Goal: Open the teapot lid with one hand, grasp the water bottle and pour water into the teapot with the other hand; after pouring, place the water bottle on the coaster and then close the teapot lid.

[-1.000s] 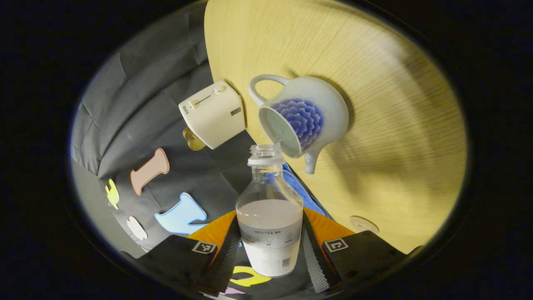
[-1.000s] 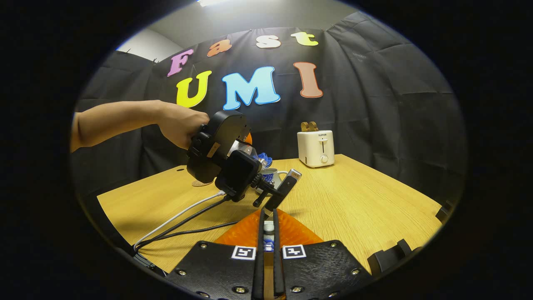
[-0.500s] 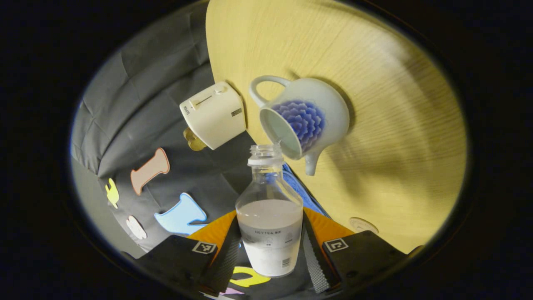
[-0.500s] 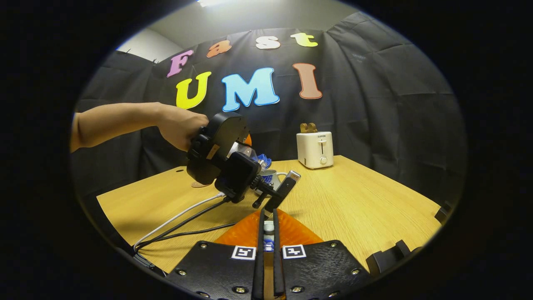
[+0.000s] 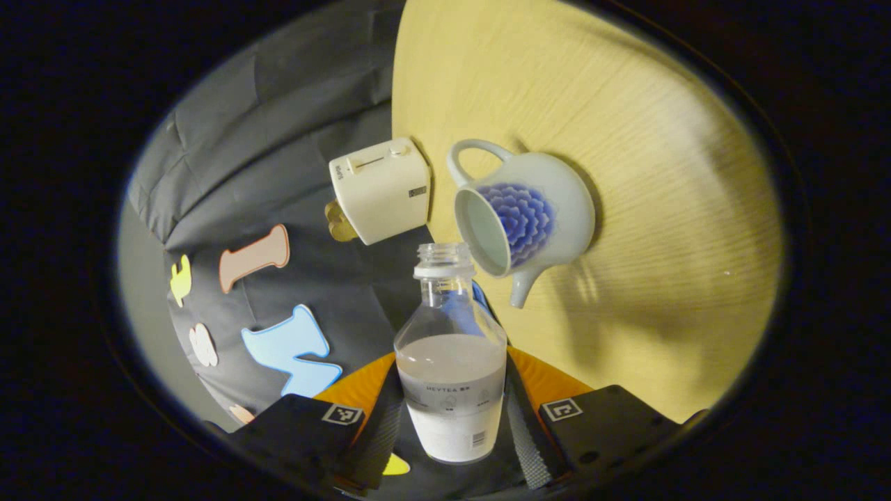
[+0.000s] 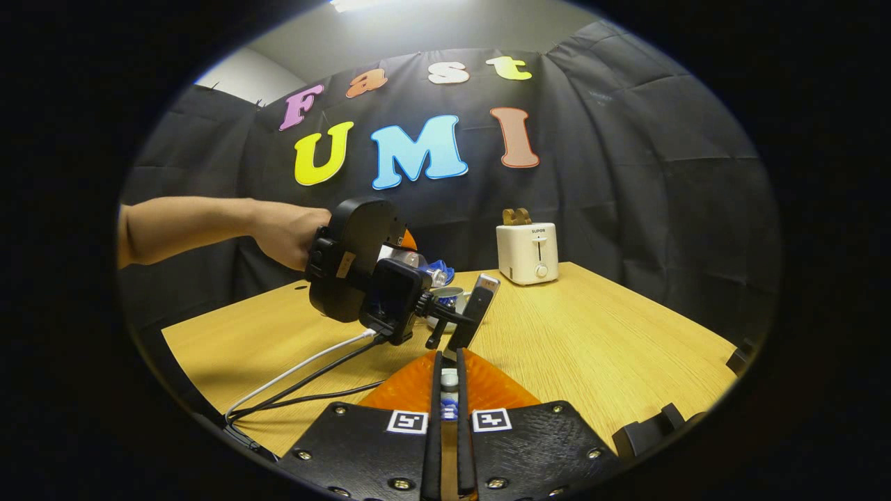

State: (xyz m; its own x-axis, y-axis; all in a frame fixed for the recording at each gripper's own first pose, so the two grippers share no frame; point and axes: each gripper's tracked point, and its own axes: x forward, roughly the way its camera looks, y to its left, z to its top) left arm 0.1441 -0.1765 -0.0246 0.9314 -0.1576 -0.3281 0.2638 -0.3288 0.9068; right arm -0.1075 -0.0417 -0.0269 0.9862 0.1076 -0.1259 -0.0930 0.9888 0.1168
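1. Seen in the right gripper view, the tabletop (image 6: 592,348) right of the teapot (image 6: 445,298) lies bare out to its edge.
2. The toaster (image 6: 527,252) stands behind the teapot at the far edge, near the booth wall.
3. The left gripper (image 6: 362,271) and its cables (image 6: 306,369) block the space in front of the teapot.
4. In the left gripper view, the water bottle (image 5: 451,362) mouth sits just beside the open teapot (image 5: 522,216) rim.
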